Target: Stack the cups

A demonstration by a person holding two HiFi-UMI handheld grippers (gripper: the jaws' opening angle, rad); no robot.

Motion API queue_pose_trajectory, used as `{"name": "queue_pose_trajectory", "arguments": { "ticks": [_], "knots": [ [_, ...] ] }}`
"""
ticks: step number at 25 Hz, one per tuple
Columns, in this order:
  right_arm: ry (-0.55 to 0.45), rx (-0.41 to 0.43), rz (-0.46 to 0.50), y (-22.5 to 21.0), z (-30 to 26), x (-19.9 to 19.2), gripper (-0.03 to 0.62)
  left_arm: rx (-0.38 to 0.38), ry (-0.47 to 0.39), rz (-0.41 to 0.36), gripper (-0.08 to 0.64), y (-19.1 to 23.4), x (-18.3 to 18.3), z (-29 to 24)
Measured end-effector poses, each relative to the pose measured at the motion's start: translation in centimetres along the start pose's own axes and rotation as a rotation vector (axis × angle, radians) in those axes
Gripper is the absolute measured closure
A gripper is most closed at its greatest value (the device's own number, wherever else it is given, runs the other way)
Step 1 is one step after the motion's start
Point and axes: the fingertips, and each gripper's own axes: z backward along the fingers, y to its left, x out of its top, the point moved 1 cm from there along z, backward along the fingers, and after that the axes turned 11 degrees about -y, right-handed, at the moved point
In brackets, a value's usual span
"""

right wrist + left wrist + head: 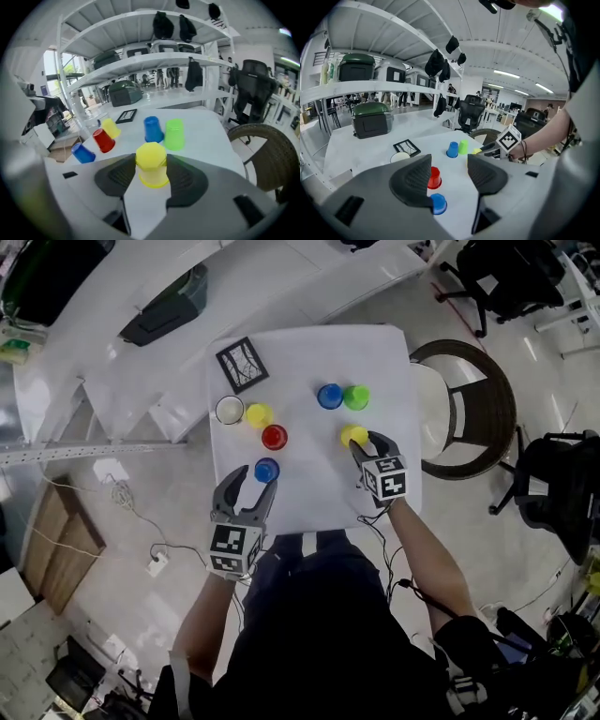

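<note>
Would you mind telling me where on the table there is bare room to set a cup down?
The widest bare patch is the table's near middle, between the near blue cup and the right gripper, shut on a yellow cup. The far right corner beyond the green cup is also free. The left side, around the red cup, is crowded.

The right gripper (151,160) has its two dark ribbed jaws closed against the sides of an upside-down yellow plastic cup (151,165), which stands on the white tabletop (211,136). Just ahead of the jaws a blue plastic cup (153,129) and a light green plastic cup (174,134) stand side by side, both inverted. Ahead and to the left stand a paler yellow cup (110,127), a red cup (103,140) and, nearest the gripper on that side, a second blue cup (83,153). A black-framed square card (126,115) lies farther ahead.
</note>
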Motion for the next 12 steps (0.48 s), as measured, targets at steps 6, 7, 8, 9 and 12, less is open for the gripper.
{"name": "queue_pose_trajectory", "arguments": {
  "ticks": [6,7,8,9,12],
  "knots": [
    [-0.047,-0.136,-0.060,-8.3,0.5,2.1,0.388,-0.010,0.025,-0.011,0.324,-1.3,0.0,-1.1],
    [-0.052,-0.147,-0.063,-9.2,0.2,2.5,0.388,-0.006,0.031,-0.010,0.324,-1.3,-0.1,-1.1],
    [-0.057,-0.155,-0.066,-10.1,-0.1,2.9,0.388,-0.001,0.036,-0.009,0.324,-1.3,-0.2,-1.1],
    [-0.060,-0.161,-0.067,-10.8,-0.5,3.2,0.388,0.005,0.041,-0.007,0.324,-1.2,-0.4,-1.1],
    [-0.061,-0.168,-0.069,-12.3,-1.6,3.6,0.388,0.022,0.046,-0.005,0.324,-1.2,-0.5,-1.0]
  ]
}}
